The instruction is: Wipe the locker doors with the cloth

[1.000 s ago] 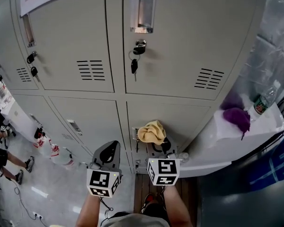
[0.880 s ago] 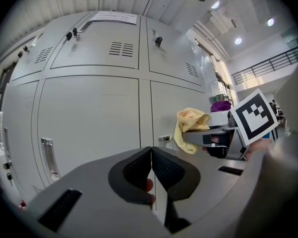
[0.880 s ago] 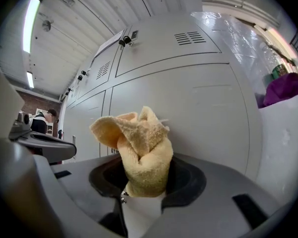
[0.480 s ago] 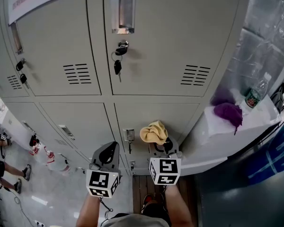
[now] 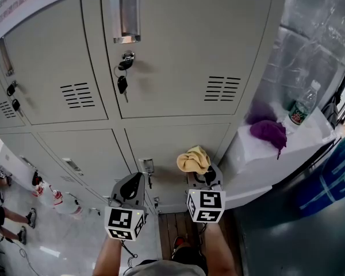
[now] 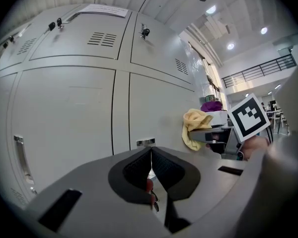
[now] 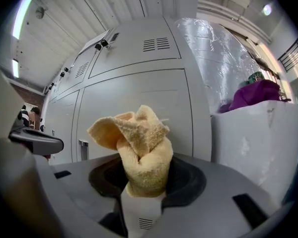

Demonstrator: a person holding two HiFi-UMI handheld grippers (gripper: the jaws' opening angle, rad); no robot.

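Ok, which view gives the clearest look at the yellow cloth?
The right gripper view: the cloth fills the centre, bunched and clamped between the tongs, its terry texture clear. The head view shows it small from above, in front of a lower locker door. The left gripper view shows it small, from the side, at the right.

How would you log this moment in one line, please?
right gripper: shut on cloth | left gripper: shut, empty | cloth facing locker door
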